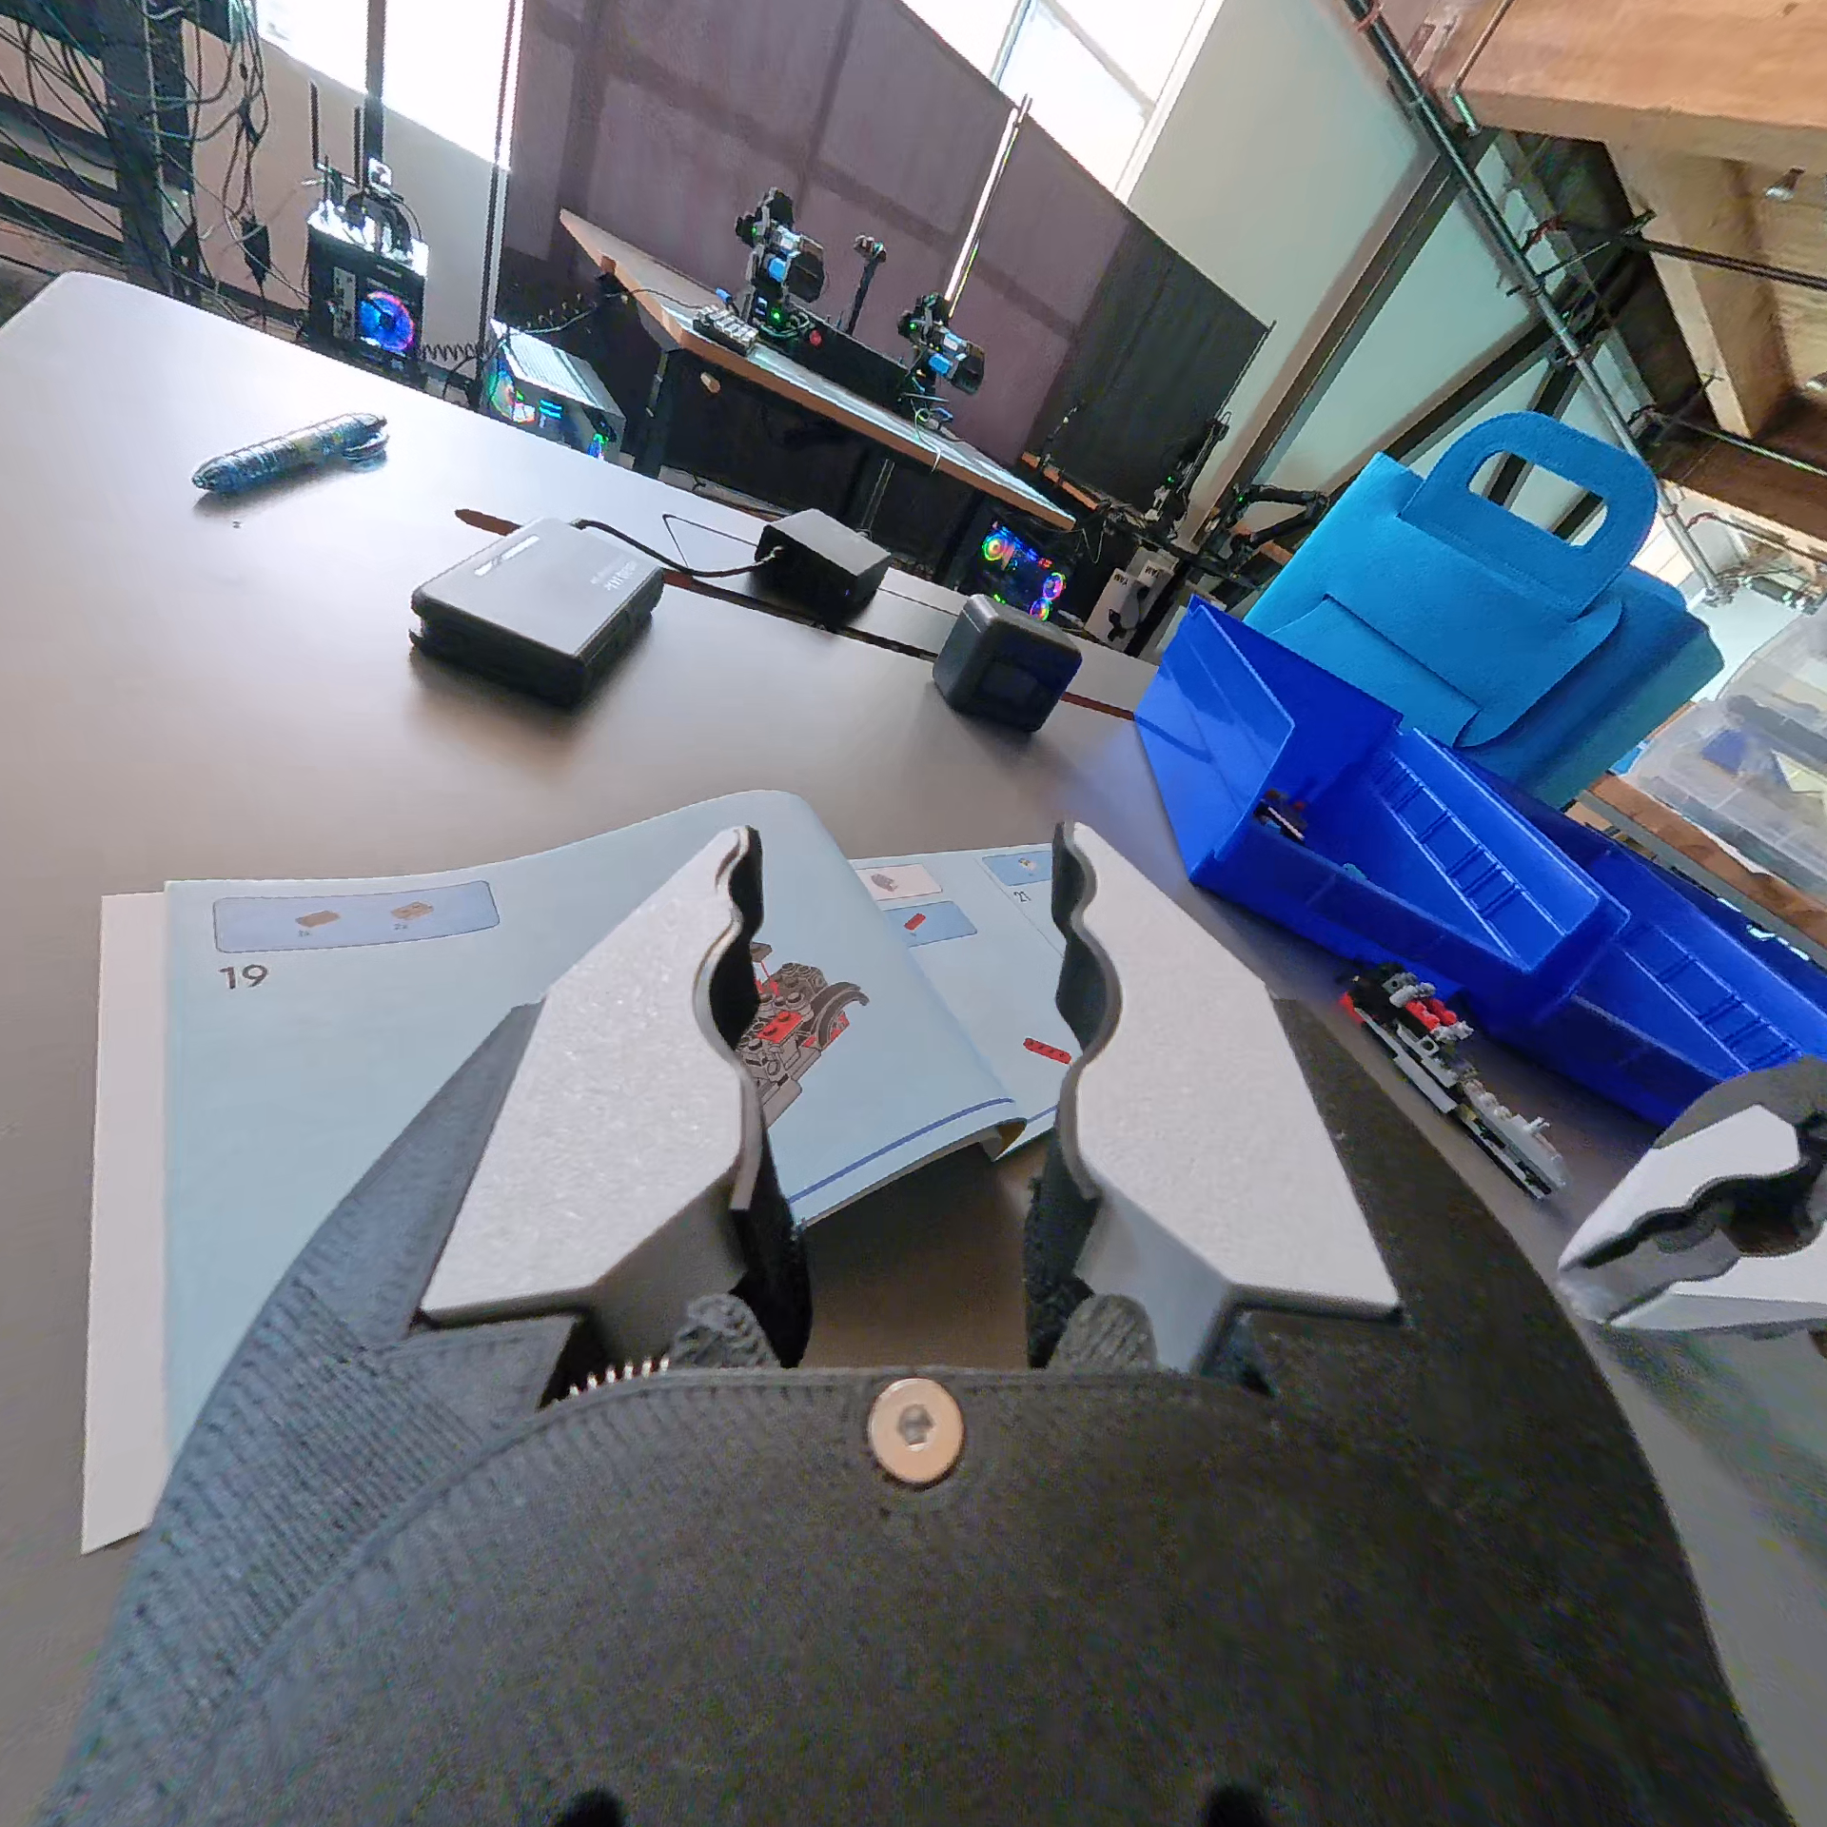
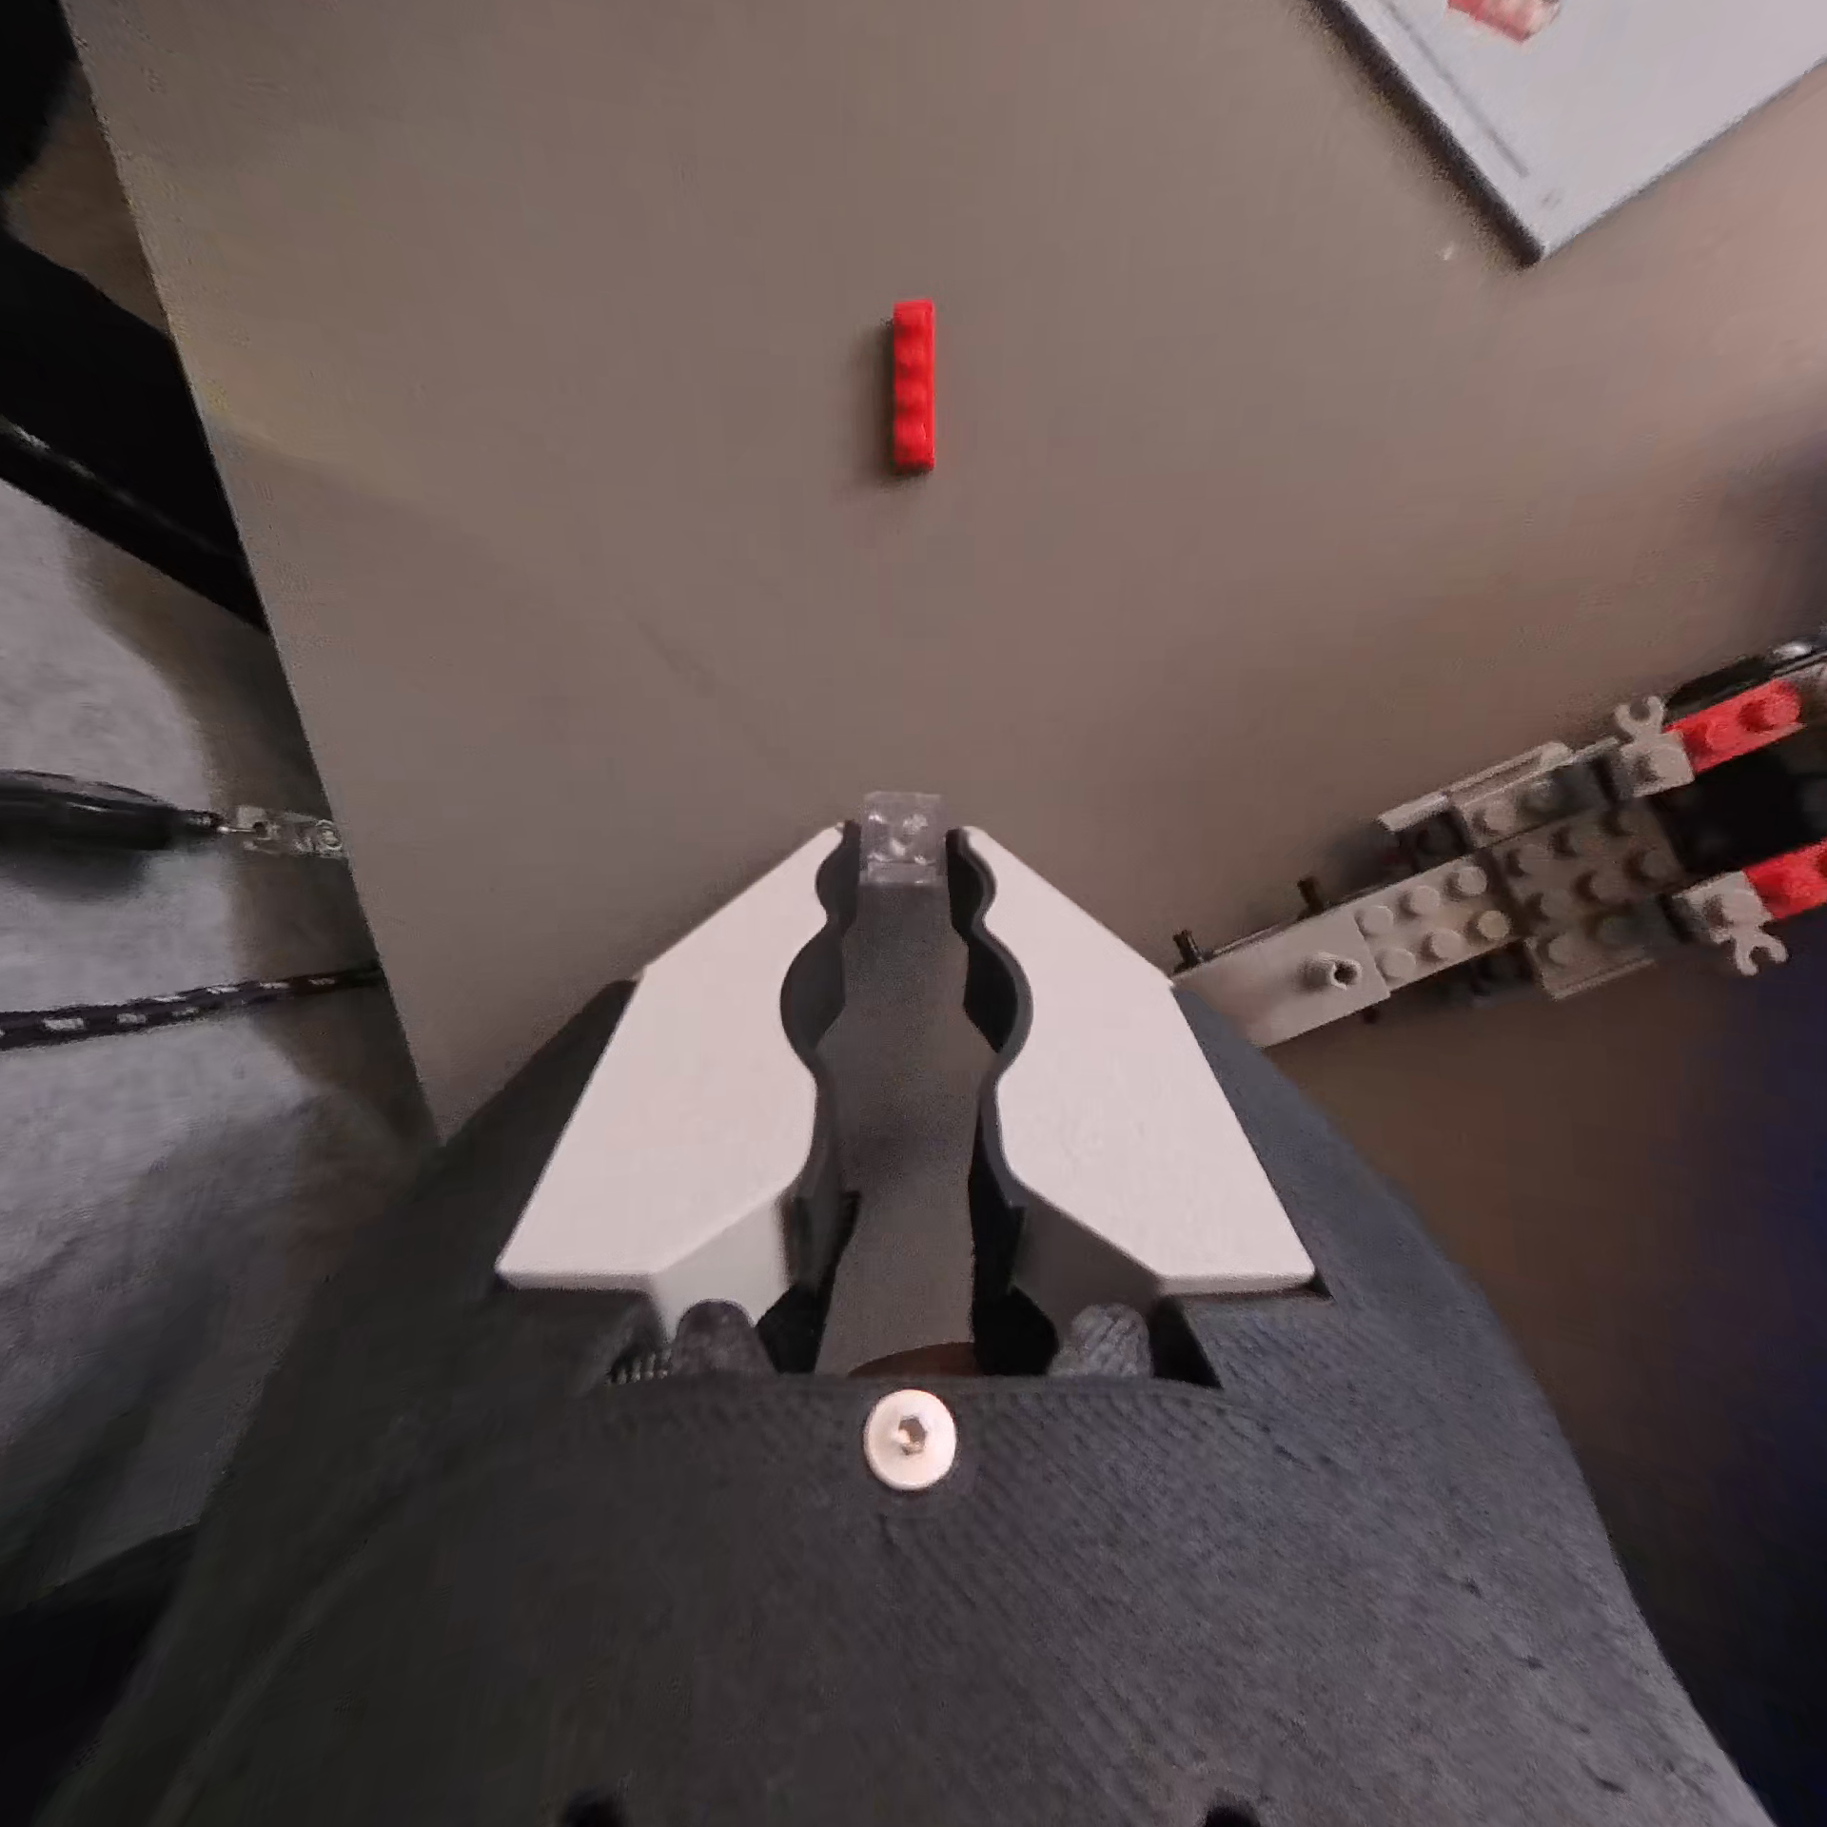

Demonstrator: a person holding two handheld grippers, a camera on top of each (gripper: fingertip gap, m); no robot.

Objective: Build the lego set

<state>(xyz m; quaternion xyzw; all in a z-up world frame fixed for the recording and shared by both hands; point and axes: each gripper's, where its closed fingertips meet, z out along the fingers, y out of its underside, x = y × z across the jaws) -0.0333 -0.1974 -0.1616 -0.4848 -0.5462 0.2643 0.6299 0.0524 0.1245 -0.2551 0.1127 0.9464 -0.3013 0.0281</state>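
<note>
The left gripper is hovering with its jaws standing well apart and nothing between them, over the open instruction booklet lying on the grey table; the right gripper is pinching a small clear brick between its fingertips, jaws drawn in on it. Going from left to right in the left wrist view, a wrapped blue pen and black electronic boxes are lying at the far side, the booklet is occupying the near centre, and a blue bin is standing at the right with the partly built grey, black and red model just beside it. In the right wrist view, a red plate is lying loose on the table ahead of the clear brick, apart from it, while the model is lying to the right. The step in hand appears to be carrying the clear brick toward its seat. The next move probably calls for aligning its studs squarely before pressing, with the free gripper steadying the model.
</note>
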